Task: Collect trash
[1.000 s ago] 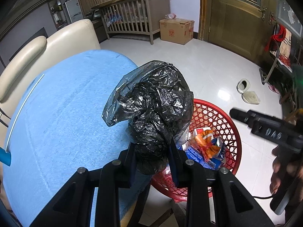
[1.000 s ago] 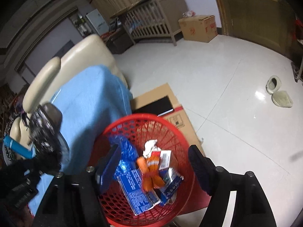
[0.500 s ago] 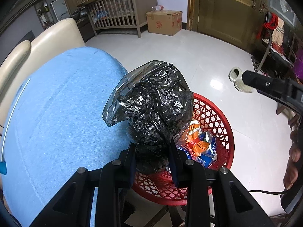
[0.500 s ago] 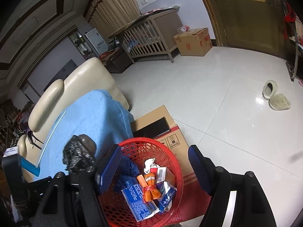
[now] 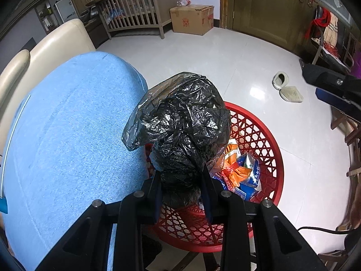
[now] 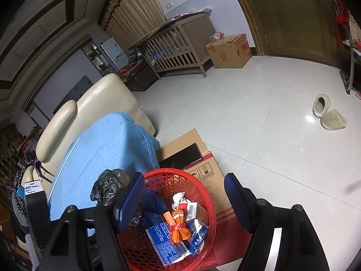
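Note:
A crumpled black plastic bag [image 5: 180, 122] is pinched at its lower end by my left gripper [image 5: 181, 176], which is shut on it. The bag hangs over the near-left rim of a red mesh basket [image 5: 261, 133], beside the blue cloth-covered table [image 5: 67, 135]. The basket [image 6: 209, 205] holds several wrappers and cartons [image 6: 180, 225]. My right gripper [image 6: 182, 180] stands open above the basket, nothing between its blue pads. In the right wrist view the bag [image 6: 108, 185] shows at the table's edge. The right gripper's fingers [image 5: 325, 79] show at the far right of the left wrist view.
The basket sits on a flattened cardboard box [image 6: 191, 149] on the tiled floor. A cream sofa [image 6: 101, 94] backs the table. Two slippers [image 6: 327, 115], a cot [image 6: 178, 45] and a cardboard box [image 6: 227, 49] lie farther off.
My left gripper carried the bag from above the table's edge to over the basket's rim. The right gripper rose and drew back from the basket, still open.

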A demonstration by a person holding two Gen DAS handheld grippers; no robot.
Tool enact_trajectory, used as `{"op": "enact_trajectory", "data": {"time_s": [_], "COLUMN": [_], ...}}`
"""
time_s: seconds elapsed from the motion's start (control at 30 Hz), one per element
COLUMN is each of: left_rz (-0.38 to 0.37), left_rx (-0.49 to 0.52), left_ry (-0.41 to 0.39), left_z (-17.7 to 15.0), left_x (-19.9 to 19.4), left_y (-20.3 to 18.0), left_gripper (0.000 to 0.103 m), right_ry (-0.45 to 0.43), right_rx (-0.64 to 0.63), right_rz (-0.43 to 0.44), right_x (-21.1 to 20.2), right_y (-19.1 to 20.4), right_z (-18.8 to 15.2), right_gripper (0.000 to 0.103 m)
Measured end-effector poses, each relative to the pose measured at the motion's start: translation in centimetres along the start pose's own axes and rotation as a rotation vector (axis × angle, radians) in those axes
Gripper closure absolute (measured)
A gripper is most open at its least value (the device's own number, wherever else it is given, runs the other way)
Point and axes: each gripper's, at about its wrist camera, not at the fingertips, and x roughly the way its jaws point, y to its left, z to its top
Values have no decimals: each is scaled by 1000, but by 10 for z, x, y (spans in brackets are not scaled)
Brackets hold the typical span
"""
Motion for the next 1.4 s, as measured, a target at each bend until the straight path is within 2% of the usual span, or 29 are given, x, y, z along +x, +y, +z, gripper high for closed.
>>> {"op": "enact_trajectory", "data": {"time_s": [0.27, 0.47, 0.5, 0.53, 0.57, 0.6, 1.03, 1.27, 1.4], "left_rz": [3, 0, -8, -12, -8, -2, 0, -4, 16], "left_rx": [5, -6, -5, -6, -7, -10, -79, -149, -202], "left_ry": [10, 55, 68, 74, 73, 60, -47, -142, -201], "left_z": [-2, 0, 1, 2, 3, 4, 5, -5, -16], "left_x": [2, 16, 18, 19, 19, 17, -20, -57, -81], "left_y": [1, 2, 1, 1, 1, 1, 22, 43, 61], "left_gripper": [72, 68, 61, 47, 40, 37, 36, 34, 30], "right_ry": [-5, -3, -3, -5, -5, -6, -47, -59, -47], "right_rx": [1, -3, -4, -6, -9, -10, -44, -106, -139], "right_rz": [4, 9, 10, 11, 10, 11, -18, -31, -50], "right_x": [-1, 0, -1, -1, -1, -2, -17, -27, -26], "right_y": [1, 5, 6, 6, 7, 8, 23, 49, 69], "right_z": [3, 6, 6, 6, 6, 7, 10, -8, -27], "right_gripper": [26, 26, 26, 26, 26, 26, 26, 26, 18]}}
